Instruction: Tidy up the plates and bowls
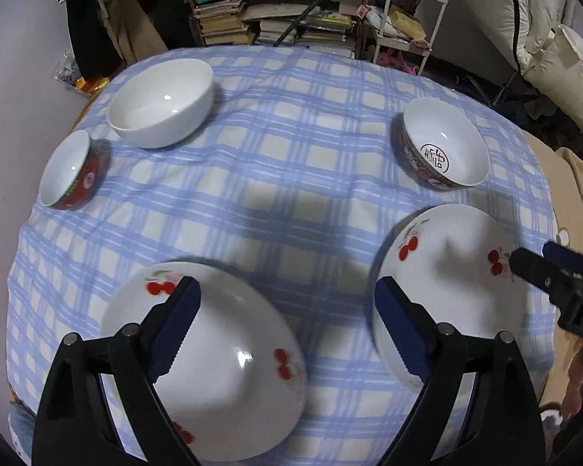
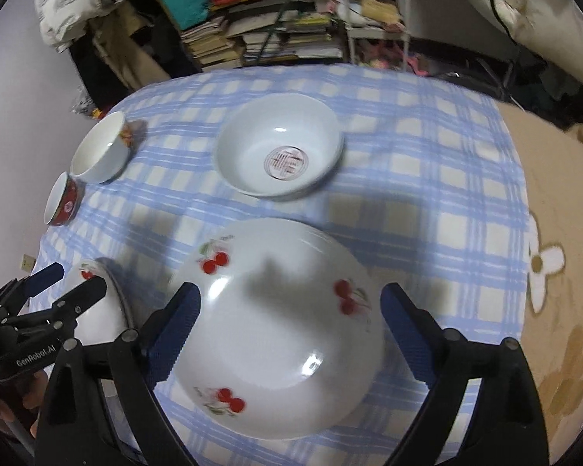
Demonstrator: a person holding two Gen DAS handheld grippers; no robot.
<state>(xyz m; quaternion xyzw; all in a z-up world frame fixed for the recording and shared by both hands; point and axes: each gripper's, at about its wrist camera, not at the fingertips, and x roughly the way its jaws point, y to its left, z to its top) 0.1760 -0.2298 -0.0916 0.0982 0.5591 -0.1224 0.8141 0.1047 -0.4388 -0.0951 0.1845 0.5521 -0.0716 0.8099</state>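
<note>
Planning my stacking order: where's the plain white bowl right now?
In the left wrist view, the plain white bowl sits far left on the checked cloth, just behind the small red bowl.

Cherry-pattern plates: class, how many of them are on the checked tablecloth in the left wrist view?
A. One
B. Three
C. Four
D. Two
D: one cherry plate lies under the open left gripper, a second cherry plate lies to its right; the other dishes are bowls.

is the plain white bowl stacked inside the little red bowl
No, the plain white bowl sits on the checked cloth beside the little red bowl, each on its own.
</note>
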